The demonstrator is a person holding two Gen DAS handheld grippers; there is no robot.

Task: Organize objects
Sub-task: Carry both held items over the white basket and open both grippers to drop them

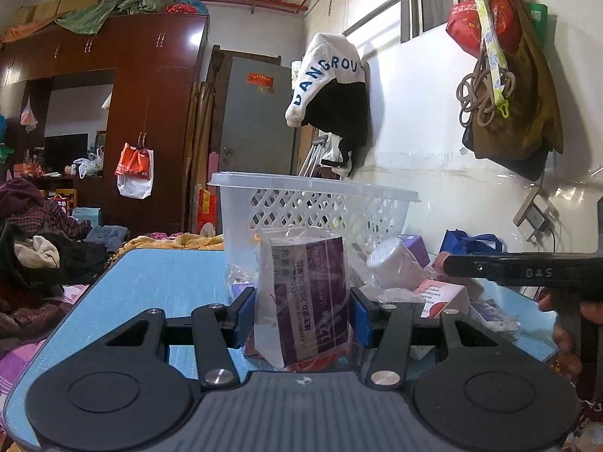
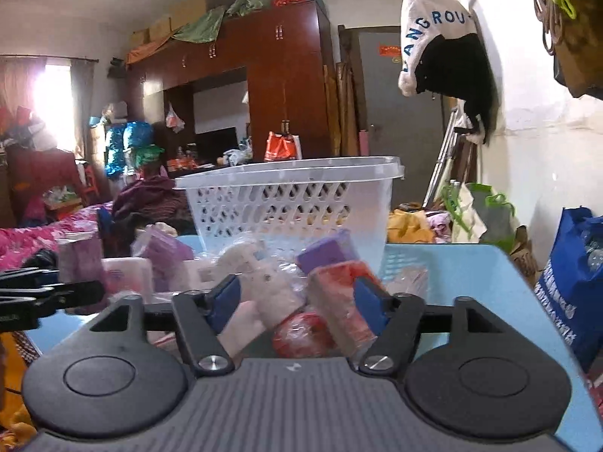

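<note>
My left gripper [image 1: 301, 314] is shut on a purple box in a clear plastic bag [image 1: 307, 297], held upright over the blue table [image 1: 150, 282]. A clear plastic basket [image 1: 316, 203] stands just behind it. My right gripper [image 2: 297, 301] is open over a pile of packets, with a red-pink wrapped box [image 2: 339, 301] leaning against its right finger and a white wrapped item [image 2: 271, 293] between the jaws. The basket also shows in the right wrist view [image 2: 294, 196]. The right gripper's body shows as a black bar in the left wrist view [image 1: 527, 273].
More packets lie on the table: a white roll [image 1: 395, 263], a pink-white box [image 1: 441, 297], purple boxes [image 2: 328, 252]. A blue bag [image 2: 569, 282] stands at the right table edge. Clothes pile on the bed at left [image 1: 37, 233]. A white wall is at the right.
</note>
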